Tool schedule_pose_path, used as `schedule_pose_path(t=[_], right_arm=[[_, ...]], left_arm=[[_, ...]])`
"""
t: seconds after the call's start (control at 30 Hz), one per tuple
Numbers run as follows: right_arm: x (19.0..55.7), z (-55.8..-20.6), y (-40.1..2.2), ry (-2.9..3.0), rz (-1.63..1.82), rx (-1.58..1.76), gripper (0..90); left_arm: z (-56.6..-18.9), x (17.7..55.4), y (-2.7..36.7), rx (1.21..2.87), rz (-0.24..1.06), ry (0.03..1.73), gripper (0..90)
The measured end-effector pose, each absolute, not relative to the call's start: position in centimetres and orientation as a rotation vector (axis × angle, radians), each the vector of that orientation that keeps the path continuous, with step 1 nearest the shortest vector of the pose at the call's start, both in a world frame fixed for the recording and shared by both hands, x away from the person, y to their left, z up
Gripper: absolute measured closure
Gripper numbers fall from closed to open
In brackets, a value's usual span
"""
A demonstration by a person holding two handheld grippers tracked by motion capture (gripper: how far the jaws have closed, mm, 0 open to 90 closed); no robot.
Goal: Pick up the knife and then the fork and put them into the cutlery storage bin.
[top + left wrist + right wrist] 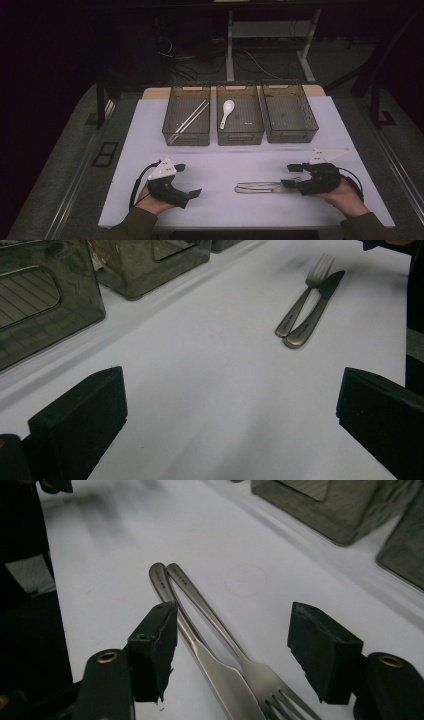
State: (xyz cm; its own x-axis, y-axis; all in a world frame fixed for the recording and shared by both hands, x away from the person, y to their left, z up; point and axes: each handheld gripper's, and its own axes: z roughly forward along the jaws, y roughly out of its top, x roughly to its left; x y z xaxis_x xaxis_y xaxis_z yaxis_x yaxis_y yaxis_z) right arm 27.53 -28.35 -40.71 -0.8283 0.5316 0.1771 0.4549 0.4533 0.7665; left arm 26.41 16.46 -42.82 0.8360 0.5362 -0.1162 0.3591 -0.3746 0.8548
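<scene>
A steel knife (257,190) and fork (265,184) lie side by side on the white table (220,160), front right of centre. My right gripper (291,176) is open and low over their blade and tine ends. In the right gripper view its pads stand either side of the knife (225,685) and fork (200,600) without pressing them. My left gripper (189,179) is open wide at the front left, with nothing between its jaws. From the left gripper (230,390) view, the fork (305,292) and knife (315,310) lie farther off.
Three dark see-through bins stand in a row at the back of the table. The left bin (186,137) holds chopsticks (190,117), the middle bin (240,137) a white spoon (226,112), and the right bin (292,136) looks empty.
</scene>
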Motion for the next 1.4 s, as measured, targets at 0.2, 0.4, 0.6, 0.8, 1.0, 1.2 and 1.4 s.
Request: schedule_pose_path(t=[0.2,0.4,0.6,0.8,1.0,1.2,1.4], right_arm=[[28.6,-40.4,-26.4,2.686,1.273,0.796,42.8],[29.2,-40.3,-24.4,2.768,1.194,0.703,48.5],[30.0,-40.5,-22.8,2.835,1.111,0.602,54.3],[30.2,-40.6,-21.8,2.908,1.017,0.505,58.0],[30.2,-41.2,-21.3,2.959,0.933,0.463,60.9],[30.4,-41.4,-21.5,2.937,0.89,0.476,65.8],[30.7,-41.7,-21.8,2.94,0.83,0.506,68.2]], left_arm=[[-42.8,26.4,16.3,2.003,0.22,0.65,0.0],[-42.9,26.4,16.1,2.008,0.215,0.639,0.0],[-42.9,26.4,16.1,2.011,0.211,0.636,0.0],[-43.0,26.4,15.9,2.021,0.208,0.627,0.0],[-43.1,26.4,15.9,2.021,0.205,0.622,0.0],[-43.1,26.4,15.9,2.022,0.202,0.623,0.0],[-43.1,26.4,15.8,2.029,0.199,0.619,0.0]])
